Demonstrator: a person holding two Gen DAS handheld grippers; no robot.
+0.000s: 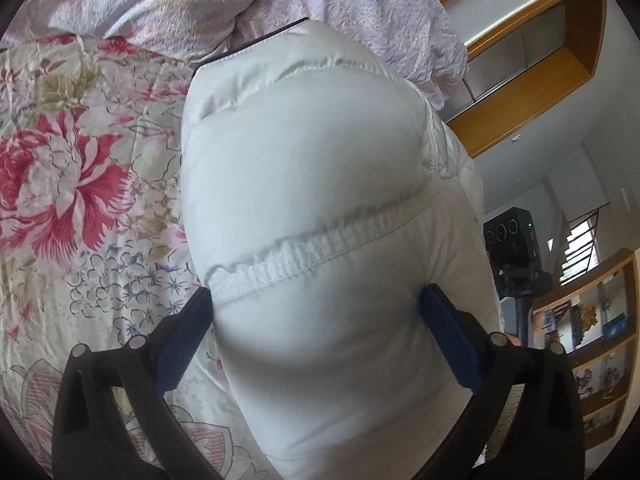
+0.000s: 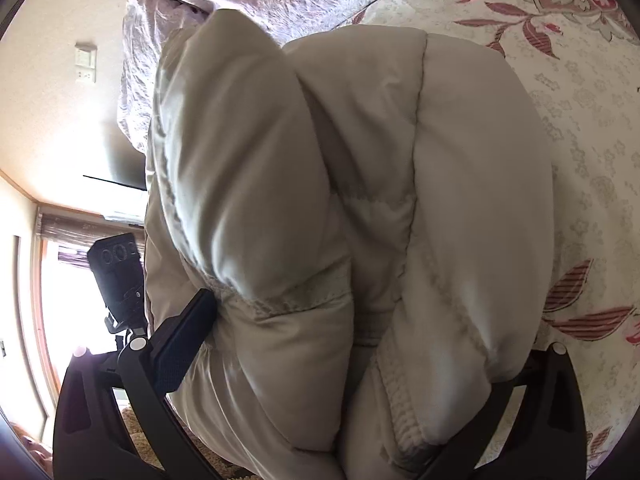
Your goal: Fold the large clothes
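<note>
Left tool [image 1: 316, 312]: both blue pads pressed into a white puffer jacket [image 1: 320, 184], clamped at an elastic seam. Right tool [image 2: 360, 320]: closed on bunched folds of the same jacket, far finger hidden. Jacket: held above a floral bedspread [image 1: 80, 160]. Beyond: crumpled lilac bedding [image 1: 160, 0].

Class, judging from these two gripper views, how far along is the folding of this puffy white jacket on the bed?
Done: the jacket is already bunched over itself, with padded layers overlapping in the right wrist view. In hand: the left gripper squeezes it near an elastic hem, and the right gripper is clamped on a thick wad. Left: it is not yet a flat, tidy bundle on the floral bedspread.
</note>
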